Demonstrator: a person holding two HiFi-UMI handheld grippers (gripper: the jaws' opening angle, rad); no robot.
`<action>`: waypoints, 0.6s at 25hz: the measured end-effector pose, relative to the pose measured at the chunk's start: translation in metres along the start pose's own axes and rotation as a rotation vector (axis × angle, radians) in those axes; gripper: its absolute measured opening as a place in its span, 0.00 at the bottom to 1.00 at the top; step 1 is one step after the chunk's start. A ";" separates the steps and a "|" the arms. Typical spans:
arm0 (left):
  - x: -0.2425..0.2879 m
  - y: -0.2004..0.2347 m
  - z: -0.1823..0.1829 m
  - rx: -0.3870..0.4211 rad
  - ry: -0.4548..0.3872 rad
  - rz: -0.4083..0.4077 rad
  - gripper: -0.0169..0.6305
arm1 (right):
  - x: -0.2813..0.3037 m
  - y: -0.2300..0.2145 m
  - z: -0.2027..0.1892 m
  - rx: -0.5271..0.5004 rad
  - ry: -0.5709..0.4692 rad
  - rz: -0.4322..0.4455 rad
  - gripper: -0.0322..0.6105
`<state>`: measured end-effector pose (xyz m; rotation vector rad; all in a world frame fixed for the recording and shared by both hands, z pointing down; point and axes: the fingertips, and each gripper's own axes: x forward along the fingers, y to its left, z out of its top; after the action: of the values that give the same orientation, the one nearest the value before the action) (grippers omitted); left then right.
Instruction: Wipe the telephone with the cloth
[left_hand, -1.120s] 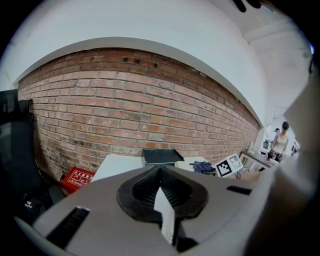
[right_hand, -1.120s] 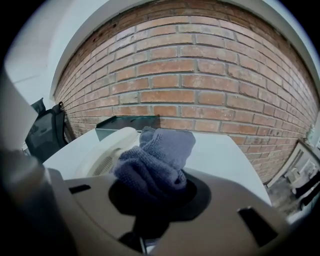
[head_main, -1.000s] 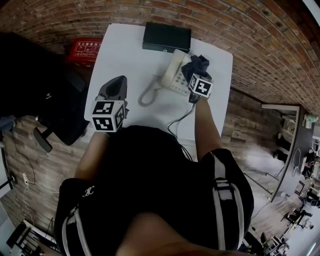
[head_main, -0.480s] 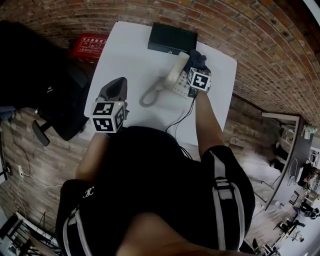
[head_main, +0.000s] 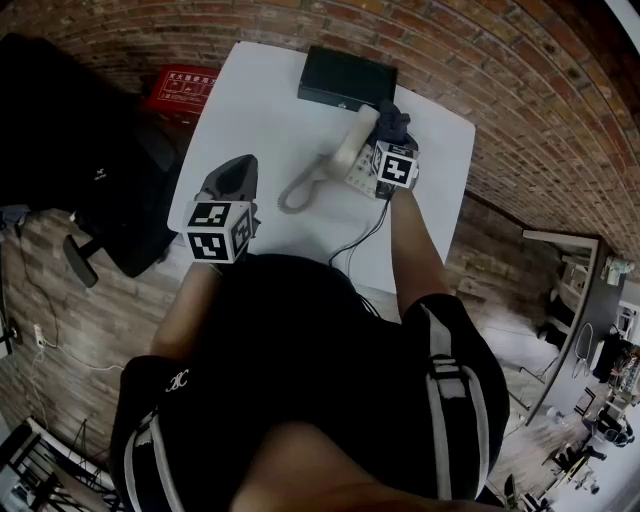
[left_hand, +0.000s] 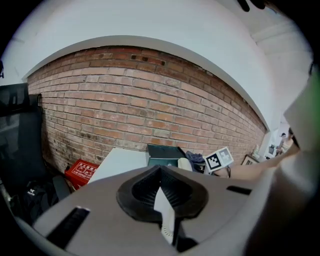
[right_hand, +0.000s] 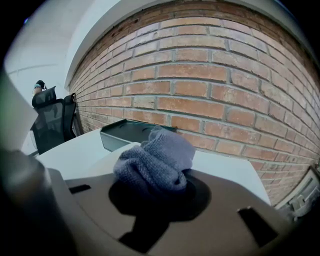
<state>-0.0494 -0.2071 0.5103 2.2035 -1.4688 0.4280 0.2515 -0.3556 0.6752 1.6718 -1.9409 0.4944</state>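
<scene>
A cream telephone (head_main: 350, 150) with a coiled cord (head_main: 298, 190) sits on the white table (head_main: 260, 110), toward its far right. My right gripper (head_main: 390, 138) is over the phone's right side, shut on a bunched dark blue cloth (head_main: 393, 118). In the right gripper view the cloth (right_hand: 155, 160) bulges out of the jaws and hides their tips. My left gripper (head_main: 235, 172) hovers at the table's near left edge, away from the phone, jaws together with nothing held. The left gripper view shows the phone (left_hand: 184, 163) and cloth (left_hand: 194, 157) far off.
A black box (head_main: 347, 77) lies at the table's far edge, just beyond the phone, close to the brick wall (right_hand: 210, 85). A red case (head_main: 185, 90) and a black office chair (head_main: 80, 180) stand left of the table. The phone's thin cable (head_main: 360, 240) runs off the near edge.
My right gripper has carried the cloth a little farther across the phone, toward the black box. The left gripper has stayed where it was.
</scene>
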 end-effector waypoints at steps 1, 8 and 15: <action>0.000 0.000 -0.001 0.000 0.002 0.001 0.02 | -0.001 0.001 -0.001 -0.006 -0.002 0.001 0.15; 0.001 0.015 -0.001 -0.020 0.002 0.001 0.02 | -0.010 0.016 -0.011 -0.043 -0.002 -0.001 0.15; 0.020 0.005 0.005 -0.006 0.007 -0.074 0.02 | -0.024 0.036 -0.028 -0.090 0.020 0.009 0.15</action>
<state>-0.0466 -0.2266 0.5168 2.2418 -1.3787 0.4057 0.2227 -0.3139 0.6849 1.5965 -1.9277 0.4193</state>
